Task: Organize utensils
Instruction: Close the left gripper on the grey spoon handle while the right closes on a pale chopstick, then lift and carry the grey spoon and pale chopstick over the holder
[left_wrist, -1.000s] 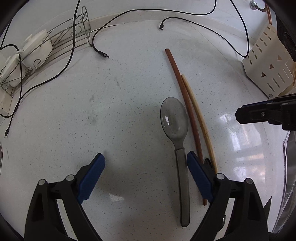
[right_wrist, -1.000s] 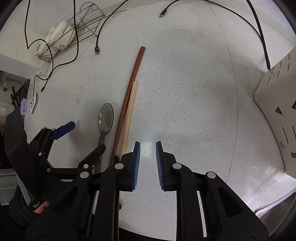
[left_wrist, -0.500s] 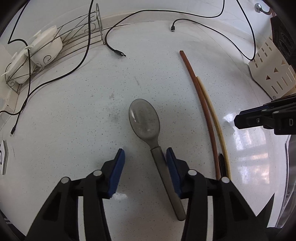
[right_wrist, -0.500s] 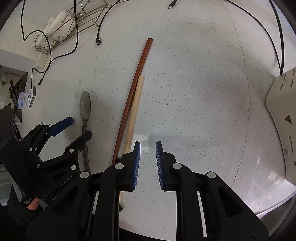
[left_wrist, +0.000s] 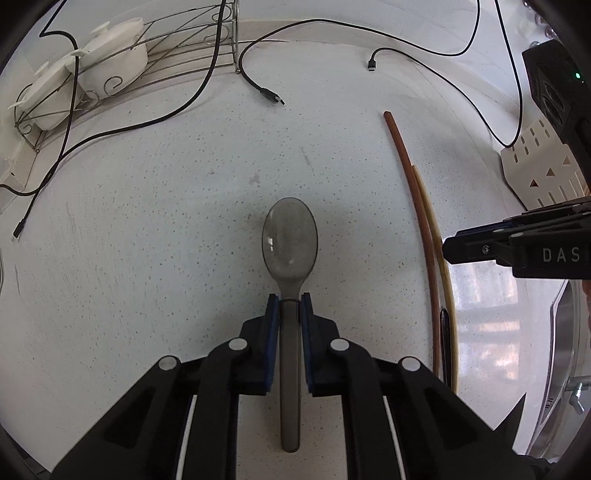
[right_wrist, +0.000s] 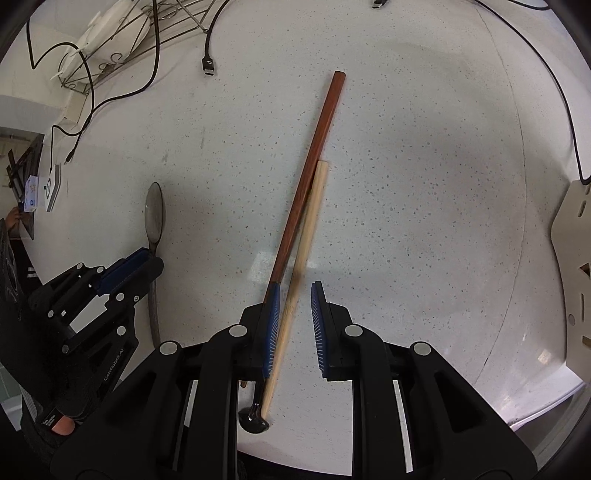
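Spoon: the grey spoon (left_wrist: 290, 243) lies flat on the speckled countertop (left_wrist: 147, 240), bowl pointing away
Left gripper (left_wrist: 289, 306): jaws just closed, pads pinching the spoon's neck
Right gripper (right_wrist: 294, 295): jaws narrowly apart, pale chopstick (right_wrist: 308, 229) between, brown one (right_wrist: 310, 147) outside, not clamped
Advice: raise the spoon level; a neck grip may let it swing
Likely goal: the cream utensil holder (left_wrist: 541, 166), far right

Counter (left_wrist: 147, 258): white, grey-speckled stone.
Light: window glare (left_wrist: 484, 332) right of the jaws.
Rack (left_wrist: 177, 48): wire, far upper left, holding white bowls (left_wrist: 114, 55).
Cables (left_wrist: 177, 107): black, trailing ahead.
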